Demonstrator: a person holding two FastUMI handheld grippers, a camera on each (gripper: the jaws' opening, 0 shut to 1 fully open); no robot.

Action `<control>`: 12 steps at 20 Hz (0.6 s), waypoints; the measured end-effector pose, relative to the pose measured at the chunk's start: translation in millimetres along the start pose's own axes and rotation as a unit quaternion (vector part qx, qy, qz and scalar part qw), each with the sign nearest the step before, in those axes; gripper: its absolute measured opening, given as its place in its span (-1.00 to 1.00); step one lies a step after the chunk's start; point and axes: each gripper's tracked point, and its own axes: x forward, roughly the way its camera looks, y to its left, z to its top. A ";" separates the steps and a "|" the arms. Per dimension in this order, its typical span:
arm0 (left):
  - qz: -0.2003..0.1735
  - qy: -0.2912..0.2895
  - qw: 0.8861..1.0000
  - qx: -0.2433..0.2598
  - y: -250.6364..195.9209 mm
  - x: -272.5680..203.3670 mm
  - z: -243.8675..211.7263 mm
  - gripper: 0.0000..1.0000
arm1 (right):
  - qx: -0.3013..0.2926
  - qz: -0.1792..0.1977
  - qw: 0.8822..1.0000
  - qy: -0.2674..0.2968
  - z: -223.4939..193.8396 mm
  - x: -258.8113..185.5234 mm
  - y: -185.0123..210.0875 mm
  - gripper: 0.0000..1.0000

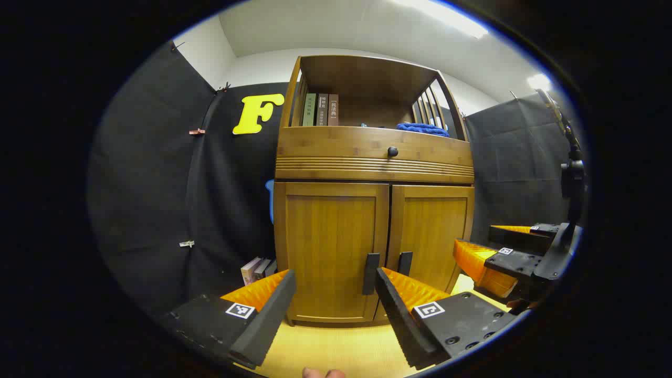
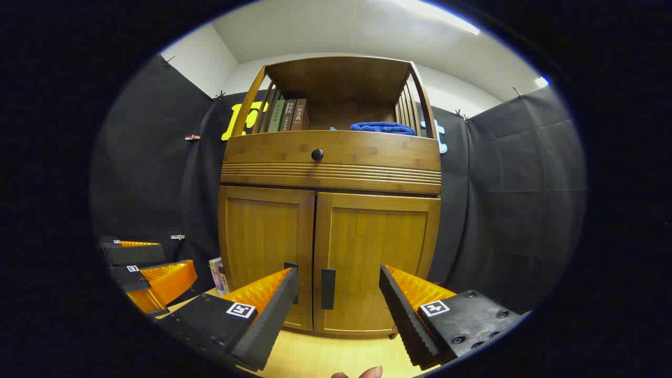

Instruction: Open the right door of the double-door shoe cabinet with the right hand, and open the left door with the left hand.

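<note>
In the left gripper view, the left gripper (image 1: 334, 286) has its fingers spread apart before the closed left door (image 1: 331, 252), near its handle (image 1: 370, 273) (not touching). In the right gripper view, the right gripper (image 2: 338, 289) is spread too, facing the closed right door (image 2: 375, 260) and its handle (image 2: 328, 289).

Left gripper view: the camera sits low, near floor level, facing the shoe cabinet (image 1: 374, 189) head-on from close by and tilted slightly upward, so the ceiling shows above the top shelf. Its own left claw (image 1: 332, 304) frames the left door (image 1: 331, 252). The right claw (image 1: 491, 252) appears at the right edge.

Right gripper view: the camera is likewise low and near, looking upward, placed further right, with its right claw (image 2: 338, 310) framing the right door (image 2: 375, 262). The left claw (image 2: 152, 268) shows at the left edge.

Both views share the full cabinet front, both doors, the drawer knob (image 1: 392, 151), the books (image 2: 287, 115), the blue cloth (image 2: 383, 128) and the floor (image 1: 336, 349).
</note>
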 end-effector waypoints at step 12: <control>0.005 -0.002 1.000 0.009 -2.5 -5.9 0.5 0.88 | -0.008 0.011 1.000 -0.007 2.5 -13.3 6.4 0.94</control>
